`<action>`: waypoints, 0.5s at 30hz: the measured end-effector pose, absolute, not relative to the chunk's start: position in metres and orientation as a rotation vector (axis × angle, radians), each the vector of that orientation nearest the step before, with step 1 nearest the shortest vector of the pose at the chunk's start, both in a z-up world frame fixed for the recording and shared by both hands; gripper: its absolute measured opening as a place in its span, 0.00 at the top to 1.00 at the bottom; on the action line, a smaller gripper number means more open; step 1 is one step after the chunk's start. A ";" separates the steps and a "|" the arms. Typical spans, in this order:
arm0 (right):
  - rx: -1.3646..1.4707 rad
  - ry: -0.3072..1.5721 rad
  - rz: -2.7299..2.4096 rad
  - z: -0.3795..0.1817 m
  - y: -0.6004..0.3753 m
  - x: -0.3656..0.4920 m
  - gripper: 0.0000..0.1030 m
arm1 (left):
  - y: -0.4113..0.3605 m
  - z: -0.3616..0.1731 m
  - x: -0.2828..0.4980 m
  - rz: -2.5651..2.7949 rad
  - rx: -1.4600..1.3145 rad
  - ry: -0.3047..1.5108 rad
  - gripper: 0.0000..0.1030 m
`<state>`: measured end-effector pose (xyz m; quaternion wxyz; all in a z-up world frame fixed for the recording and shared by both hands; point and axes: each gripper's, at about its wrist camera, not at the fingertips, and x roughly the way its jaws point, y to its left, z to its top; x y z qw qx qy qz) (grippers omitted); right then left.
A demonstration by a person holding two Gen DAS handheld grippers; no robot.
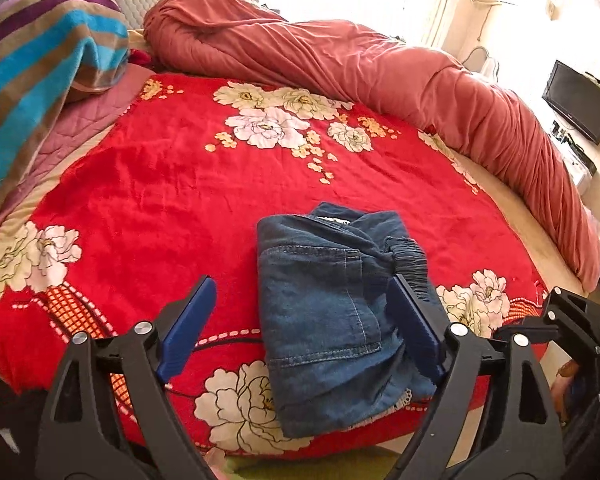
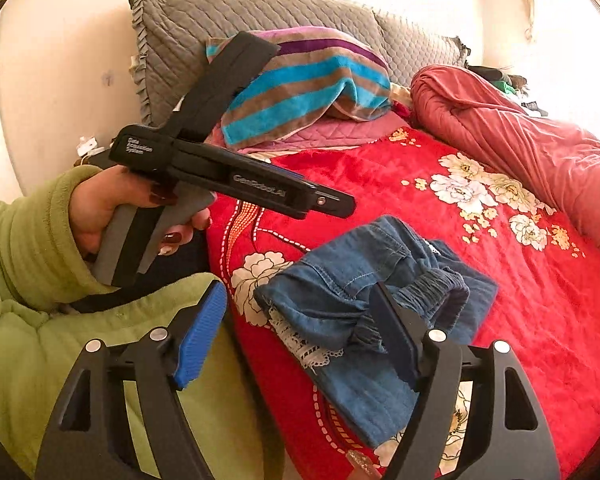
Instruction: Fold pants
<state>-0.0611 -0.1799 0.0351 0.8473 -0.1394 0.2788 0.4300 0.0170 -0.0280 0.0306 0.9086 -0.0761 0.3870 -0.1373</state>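
The pants point(image 1: 332, 320) lie as a compact denim bundle on the red flowered blanket point(image 1: 160, 200), toward six o'clock of the bed, waistband elastic showing at the bundle's three o'clock side. The left gripper point(image 1: 304, 328) hangs over them with jaws spread wide, nothing pinched. The right gripper point(image 2: 300, 332) is likewise wide and empty. A hand point(image 2: 112, 208) in a green sleeve holds the left tool at nine o'clock. The folding looks essentially finished; at most a little tidying remains.

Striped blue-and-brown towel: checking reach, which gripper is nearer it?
Left. The left gripper hovers toward the striped blue-and-brown towel; the right gripper is farther off, by the folded blue denim pants.
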 end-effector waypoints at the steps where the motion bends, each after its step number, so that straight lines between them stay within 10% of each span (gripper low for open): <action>1: -0.293 0.585 0.903 0.036 -0.181 -0.061 0.22 | -0.025 0.031 0.015 -0.276 -0.161 0.796 0.19; 12: -0.247 0.591 0.815 0.039 -0.194 -0.048 0.19 | -0.010 0.026 -0.008 -0.243 -0.161 0.792 0.18; 15: -0.208 0.626 0.750 0.035 -0.202 -0.037 0.19 | -0.018 0.021 -0.017 -0.275 -0.147 0.803 0.45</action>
